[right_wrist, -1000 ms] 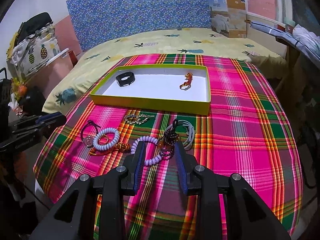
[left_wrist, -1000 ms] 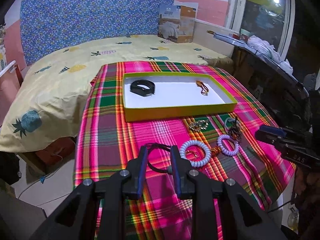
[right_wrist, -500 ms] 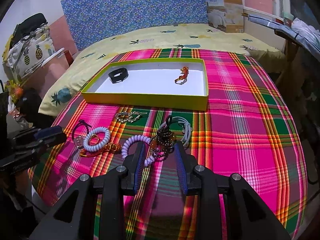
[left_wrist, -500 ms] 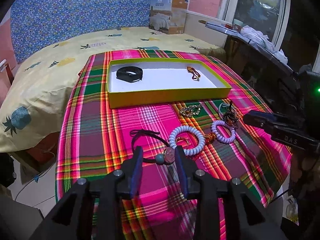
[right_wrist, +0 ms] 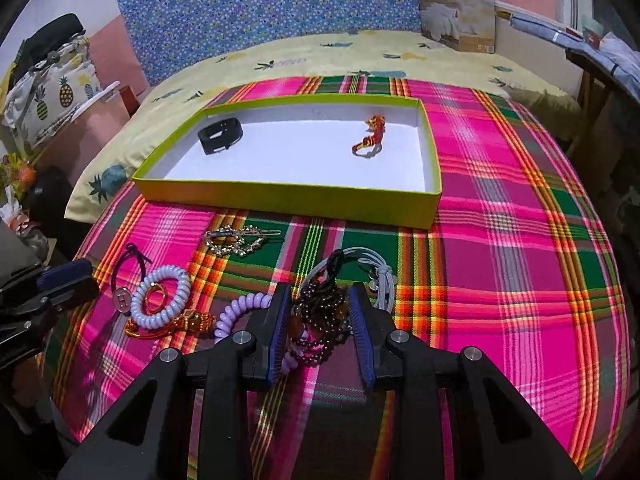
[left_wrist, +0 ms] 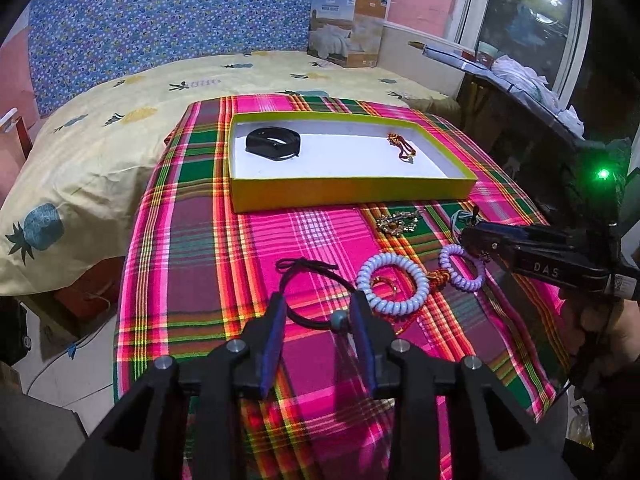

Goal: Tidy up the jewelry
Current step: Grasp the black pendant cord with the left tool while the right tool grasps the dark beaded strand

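My left gripper stands open low over the plaid cloth. A black cord hair tie lies between its fingers, its bead close to the right pad. My right gripper is open around a dark beaded bracelet on the cloth, and I cannot see the pads pressing on it. Behind them sits a yellow-green box holding a black band and an orange bracelet. A pale blue spiral tie and a purple spiral tie lie between the two grippers.
A gold hair clip and a white cord bracelet lie in front of the box. An orange piece rests under the pale spiral tie. A bed surrounds the table at the back and left. A hand holds the right gripper.
The left gripper's jaws have widened and now straddle the black cord tie. The right gripper has sunk forward, so the beaded bracelet sits deeper between its fingers.
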`<state>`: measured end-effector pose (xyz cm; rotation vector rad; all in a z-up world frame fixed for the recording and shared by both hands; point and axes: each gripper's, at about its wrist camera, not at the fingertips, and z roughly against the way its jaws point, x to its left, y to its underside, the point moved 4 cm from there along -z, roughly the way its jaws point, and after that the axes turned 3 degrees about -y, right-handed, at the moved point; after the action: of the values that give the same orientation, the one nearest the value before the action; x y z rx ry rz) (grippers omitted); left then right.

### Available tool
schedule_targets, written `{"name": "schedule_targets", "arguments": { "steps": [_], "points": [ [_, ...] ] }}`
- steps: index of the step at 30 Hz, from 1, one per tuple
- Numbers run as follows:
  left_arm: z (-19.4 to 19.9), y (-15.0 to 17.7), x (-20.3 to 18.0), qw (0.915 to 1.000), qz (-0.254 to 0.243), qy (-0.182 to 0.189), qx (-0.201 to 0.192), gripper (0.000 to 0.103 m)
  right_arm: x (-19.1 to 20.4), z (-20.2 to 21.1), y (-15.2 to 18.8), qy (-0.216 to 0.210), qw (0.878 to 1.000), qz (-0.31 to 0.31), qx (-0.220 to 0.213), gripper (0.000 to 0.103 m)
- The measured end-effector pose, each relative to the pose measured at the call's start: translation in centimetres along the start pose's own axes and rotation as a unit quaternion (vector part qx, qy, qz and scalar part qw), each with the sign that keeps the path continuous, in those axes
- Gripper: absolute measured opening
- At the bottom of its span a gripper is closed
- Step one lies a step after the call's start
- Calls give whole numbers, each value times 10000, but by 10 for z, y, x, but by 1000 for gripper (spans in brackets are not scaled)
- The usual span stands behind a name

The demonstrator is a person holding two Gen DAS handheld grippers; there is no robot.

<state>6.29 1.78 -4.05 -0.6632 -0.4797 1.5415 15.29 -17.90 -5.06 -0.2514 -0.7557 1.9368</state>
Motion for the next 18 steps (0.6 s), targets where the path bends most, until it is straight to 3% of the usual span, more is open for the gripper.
{"name": "schedule_targets", "arguments": {
  "steps": [7, 18],
  "points": [
    [-5, 1, 1, 10000, 29, 23, 54, 34, 3, 3, 1, -10, 9999, 79, -69, 20],
    [-22, -4, 15, 9993, 258, -155, 203, 34, 9, 20, -4, -156, 9992, 121, -340, 16]
  ]
}}
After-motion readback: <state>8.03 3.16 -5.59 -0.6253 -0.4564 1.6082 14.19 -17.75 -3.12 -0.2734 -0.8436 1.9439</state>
